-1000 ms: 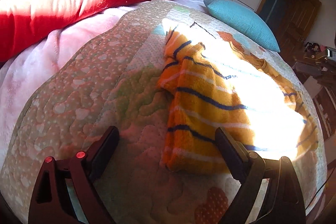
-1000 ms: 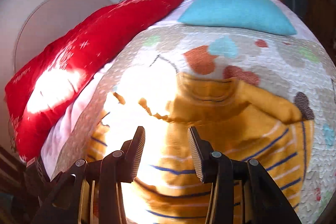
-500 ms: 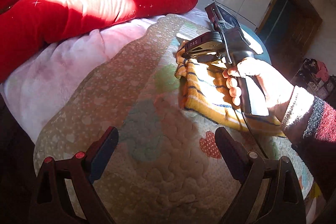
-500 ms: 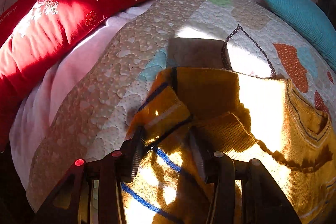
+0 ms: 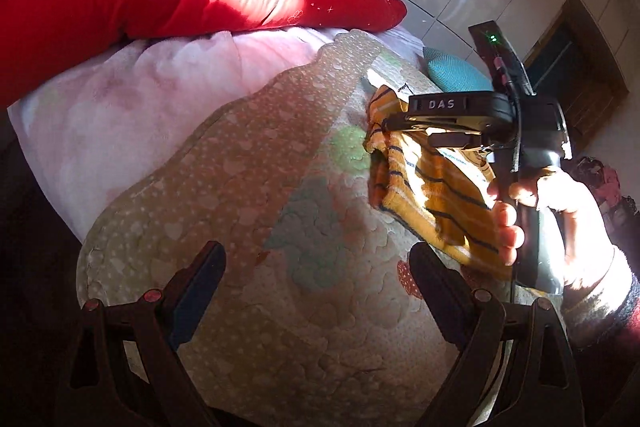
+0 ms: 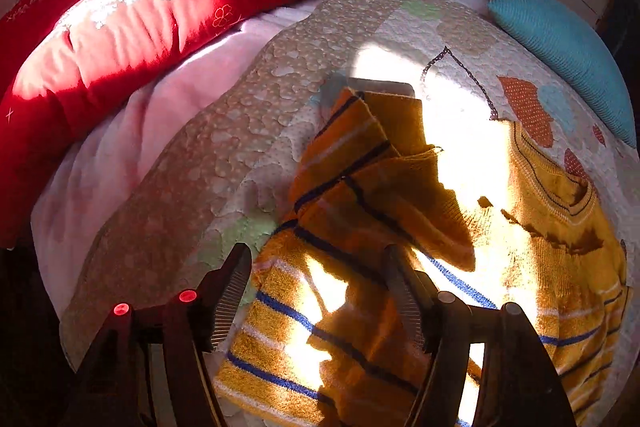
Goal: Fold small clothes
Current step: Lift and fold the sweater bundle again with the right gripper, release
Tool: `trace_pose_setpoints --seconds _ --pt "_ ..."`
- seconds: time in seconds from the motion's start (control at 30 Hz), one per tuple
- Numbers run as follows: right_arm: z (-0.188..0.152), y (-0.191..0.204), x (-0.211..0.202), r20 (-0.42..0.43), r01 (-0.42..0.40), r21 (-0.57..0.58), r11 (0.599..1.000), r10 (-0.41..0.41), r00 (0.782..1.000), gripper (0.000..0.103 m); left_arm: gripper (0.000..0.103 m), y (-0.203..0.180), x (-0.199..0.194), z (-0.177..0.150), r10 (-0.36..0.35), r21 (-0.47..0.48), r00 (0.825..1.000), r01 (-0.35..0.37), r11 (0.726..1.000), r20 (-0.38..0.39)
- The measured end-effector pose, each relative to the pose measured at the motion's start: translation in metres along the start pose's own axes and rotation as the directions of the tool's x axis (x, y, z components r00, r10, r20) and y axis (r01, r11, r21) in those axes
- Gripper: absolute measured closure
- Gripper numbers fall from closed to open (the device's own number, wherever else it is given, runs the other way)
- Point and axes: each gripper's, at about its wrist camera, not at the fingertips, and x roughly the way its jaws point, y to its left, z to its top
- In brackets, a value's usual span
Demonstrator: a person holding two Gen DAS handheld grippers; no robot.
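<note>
A: Here's the bed, with a patterned quilt [image 5: 248, 187] spread over it, and the left tool [image 5: 316, 279] hangs above the quilt with its fingers spread wide, nothing between them.

B: And the sweater?

A: The yellow striped sweater [image 6: 360, 267] lies on the quilt, partly folded, one sleeve doubled over the body. Bright sun cuts across it, so some of the knit is washed out.

B: What about the right tool [image 6: 320, 291]?

A: In its own camera the two fingers stand apart, low over the striped hem edge of the sweater. Released, I'd say: cloth shows between them, but neither pad presses on it.

B: Can the other camera confirm that?

A: From the left wrist view you see the right tool from the side, held in the person's right hand [image 5: 560, 223], its tip over the far end of the sweater [image 5: 424, 195]. The fingertips are hard to read from there.

B: Anything else around?

A: A long red pillow [image 6: 168, 3] along the far left edge of the bed, a pink blanket [image 5: 132, 115] under the quilt, and a teal cushion [image 6: 568, 47] at the far right corner.
</note>
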Motion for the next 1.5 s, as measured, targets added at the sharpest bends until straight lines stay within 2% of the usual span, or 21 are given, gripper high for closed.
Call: trace_pose_setpoints --seconds 0.1,0.17,0.2,0.27,0.33,0.43,0.5,0.57,0.67,0.83,0.93,1.03,1.07,1.1,1.13,1.17,1.23,1.3,1.4,1.43,1.5 --pt "-0.009 0.008 0.023 -0.019 0.063 0.000 0.998 -0.063 0.998 0.025 0.011 -0.002 -0.002 -0.001 0.005 0.009 1.000 -0.005 1.000 0.004" --pt "-0.013 0.018 0.031 0.003 0.146 -0.042 0.988 -0.146 0.989 0.023 0.011 -0.002 -0.003 0.000 0.013 0.009 1.000 -0.013 1.000 0.007" --pt "-0.014 0.024 0.033 0.018 0.183 -0.069 0.981 -0.182 0.983 0.025 0.011 -0.001 -0.003 0.001 0.017 0.006 1.000 -0.018 1.000 0.007" --pt "-0.019 0.031 0.032 0.050 0.227 -0.087 0.970 -0.223 0.973 0.062 0.011 -0.001 -0.004 0.001 0.024 -0.002 1.000 -0.024 1.000 0.008" --pt "-0.021 0.031 0.026 0.077 0.245 -0.097 0.965 -0.238 0.968 0.074 0.011 -0.003 -0.008 -0.001 0.030 -0.006 0.999 -0.030 1.000 0.012" --pt "-0.022 0.003 0.003 0.102 0.121 -0.013 0.993 -0.119 0.988 0.080 0.011 -0.012 -0.013 -0.002 0.037 0.008 0.999 -0.037 0.999 0.017" --pt "-0.024 -0.027 -0.021 0.141 0.019 0.075 0.997 -0.029 0.990 0.081 0.011 -0.021 -0.015 0.000 0.038 0.025 0.999 -0.038 0.999 0.021" --pt "-0.028 -0.061 -0.048 0.198 -0.074 0.156 0.985 0.042 0.979 0.081 0.011 -0.034 -0.016 -0.001 0.036 0.049 0.999 -0.037 0.998 0.020" --pt "-0.047 -0.124 -0.090 0.283 -0.154 0.263 0.952 0.076 0.956 0.081 0.011 -0.057 -0.014 -0.004 0.019 0.087 1.000 -0.019 0.996 0.004" --pt "-0.115 -0.245 -0.124 0.360 -0.232 0.461 0.856 0.059 0.931 0.081 0.011 -0.096 -0.001 -0.016 -0.017 0.151 0.999 0.025 0.988 -0.051" --pt "-0.164 -0.304 -0.118 0.348 -0.223 0.580 0.784 0.009 0.938 0.081 0.011 -0.117 0.010 -0.025 -0.025 0.188 0.996 0.042 0.981 -0.090" --pt "-0.198 -0.346 -0.092 0.325 -0.273 0.639 0.719 0.068 0.943 0.079 0.011 -0.132 0.022 -0.034 -0.034 0.208 0.990 0.062 0.976 -0.134" --pt "-0.208 -0.356 -0.085 0.337 -0.314 0.649 0.693 0.107 0.935 0.078 0.011 -0.136 0.024 -0.036 -0.037 0.214 0.989 0.068 0.974 -0.146" --pt "-0.216 -0.363 -0.082 0.372 -0.372 0.652 0.661 0.149 0.916 0.077 0.011 -0.141 0.026 -0.039 -0.037 0.221 0.987 0.071 0.973 -0.155" --pt "-0.222 -0.367 -0.085 0.405 -0.416 0.650 0.636 0.174 0.898 0.072 0.011 -0.144 0.026 -0.040 -0.036 0.229 0.987 0.072 0.971 -0.159" --pt "-0.226 -0.369 -0.091 0.420 -0.430 0.648 0.629 0.176 0.890 0.065 0.011 -0.147 0.026 -0.041 -0.033 0.240 0.987 0.071 0.968 -0.158" --pt "-0.230 -0.369 -0.111 0.412 -0.374 0.653 0.659 0.105 0.905 0.052 0.011 -0.151 0.025 -0.041 -0.023 0.260 0.988 0.062 0.964 -0.151" --pt "-0.231 -0.365 -0.138 0.409 -0.290 0.654 0.699 -0.004 0.913 0.052 0.011 -0.154 0.025 -0.040 -0.017 0.267 0.989 0.056 0.962 -0.148" --pt "-0.229 -0.351 -0.169 0.472 -0.322 0.585 0.745 0.011 0.882 0.052 0.011 -0.160 0.026 -0.040 -0.012 0.274 0.989 0.052 0.960 -0.145" --pt "-0.226 -0.344 -0.173 0.464 -0.312 0.566 0.763 0.018 0.886 0.051 0.011 -0.162 0.027 -0.040 -0.013 0.277 0.989 0.055 0.959 -0.150" --pt "-0.222 -0.330 -0.171 0.438 -0.299 0.532 0.792 0.045 0.898 0.040 0.011 -0.169 0.027 -0.044 -0.022 0.286 0.987 0.068 0.956 -0.160"
